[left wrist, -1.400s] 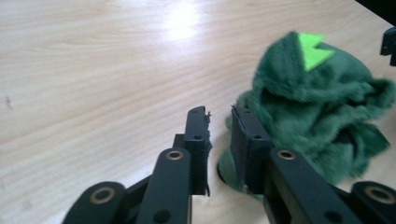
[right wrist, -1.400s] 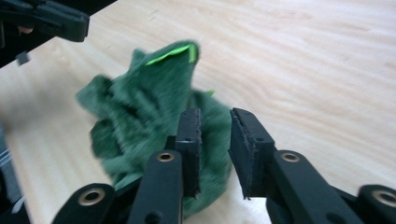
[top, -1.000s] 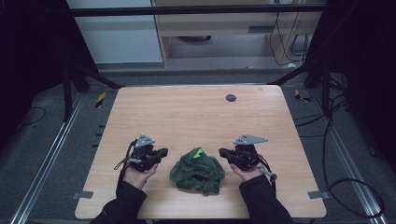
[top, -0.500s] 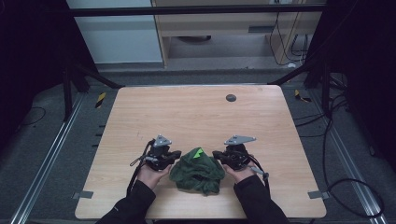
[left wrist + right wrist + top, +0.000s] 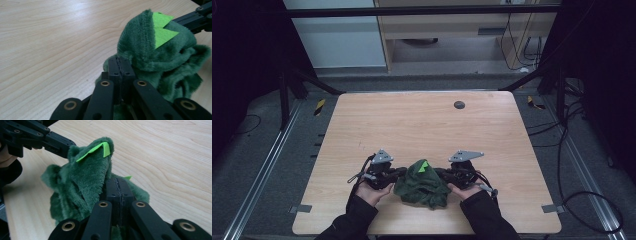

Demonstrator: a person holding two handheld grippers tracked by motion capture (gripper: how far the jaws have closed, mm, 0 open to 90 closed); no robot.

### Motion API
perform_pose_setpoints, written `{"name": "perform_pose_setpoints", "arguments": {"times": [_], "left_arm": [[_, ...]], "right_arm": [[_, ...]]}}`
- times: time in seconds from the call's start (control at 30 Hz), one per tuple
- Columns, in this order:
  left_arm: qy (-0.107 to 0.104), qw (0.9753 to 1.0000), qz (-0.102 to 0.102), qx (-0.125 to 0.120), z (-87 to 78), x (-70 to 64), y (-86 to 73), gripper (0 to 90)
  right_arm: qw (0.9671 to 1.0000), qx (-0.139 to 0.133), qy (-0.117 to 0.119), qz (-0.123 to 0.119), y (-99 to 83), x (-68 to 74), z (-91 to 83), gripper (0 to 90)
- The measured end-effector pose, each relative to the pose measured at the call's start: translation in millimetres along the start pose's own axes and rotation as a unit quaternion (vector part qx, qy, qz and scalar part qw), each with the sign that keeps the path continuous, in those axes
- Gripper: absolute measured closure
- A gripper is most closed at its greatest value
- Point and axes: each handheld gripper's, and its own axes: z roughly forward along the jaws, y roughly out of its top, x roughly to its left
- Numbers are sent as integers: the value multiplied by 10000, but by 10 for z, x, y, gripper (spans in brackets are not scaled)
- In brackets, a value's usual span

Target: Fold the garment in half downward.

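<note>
Green plush cloth (image 5: 422, 184) sits bunched at lower centre of the high view, on the near edge of the wooden bench (image 5: 422, 125), between both hands. A bright green felt patch (image 5: 424, 166) shows on its top.

Left tool (image 5: 398, 174) at lower left of centre, tips buried in the cloth's left side. In the left gripper view its jaws are pressed together at lower centre, with the cloth (image 5: 160, 62) right against and behind them; looks clenched on a fold, though the pinched fabric itself is barely visible. Felt patch (image 5: 163, 30) is upper right there, and the other tool's black arm enters from the top right corner.

Right tool (image 5: 443, 175) at lower right of centre, tips into the cloth's right side. In the right gripper view its jaws are clamped together, plush (image 5: 87, 185) bunched against their left side; the same doubt applies. The left tool (image 5: 63, 146) comes in from the upper left, touching the cloth.

Small dark round disc (image 5: 459, 105) sits at upper centre of the bench, well apart from everything.
</note>
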Motion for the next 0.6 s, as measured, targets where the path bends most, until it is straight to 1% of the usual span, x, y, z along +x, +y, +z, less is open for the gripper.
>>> {"name": "perform_pose_setpoints", "arguments": {"times": [0.03, 0.07, 0.1, 0.13, 0.17, 0.27, 0.33, 0.37, 0.43, 0.47, 0.5, 0.53, 0.57, 0.6], "left_arm": [[0, 10000, 0, 0, 0, 0, 0, 897], [-43, 10000, -4, -5, -15, -16, -8, 897], [-63, 10000, 36, 3, -24, -29, -11, 896], [-85, 10000, 32, -5, -30, -46, -14, 896], [-118, 9999, 79, 1, -37, -70, -13, 896], [-175, 9998, 131, -7, -56, -128, -19, 896], [-166, 9997, 157, -10, -67, -147, -32, 896], [-93, 9998, 173, -3, -71, -149, -35, 896], [61, 9999, 157, -18, -72, -110, -24, 896], [190, 9998, 73, -50, -66, -66, -4, 897], [242, 9997, 31, -67, -62, -31, 11, 897], [318, 9995, -21, -89, -46, 33, 40, 898], [351, 9993, -53, -95, -29, 69, 56, 898], [367, 9992, -111, -66, 43, 160, 92, 898]], "right_arm": [[10000, 0, 0, 0, 0, 0, 0, 894], [10000, 3, 29, -19, -5, 9, -9, 894], [10000, -24, 57, -34, -19, 34, -34, 894], [10000, -24, 57, -34, -19, 34, -34, 894], [10000, -22, 86, -35, -23, 42, -44, 894], [9999, -34, 156, -62, -43, 75, -82, 894], [9998, -35, 182, -73, -53, 92, -99, 895], [9998, -30, 187, -76, -55, 96, -102, 894], [9999, -37, 141, -82, -56, 92, -103, 895], [9999, -41, 123, -70, -55, 84, -100, 895], [9999, -50, 105, -52, -54, 68, -97, 895], [10000, -34, 44, -9, -52, 46, -89, 896], [10000, -34, 44, -9, -52, 46, -89, 896], [10000, -16, -7, -19, -52, 28, -74, 896]]}}
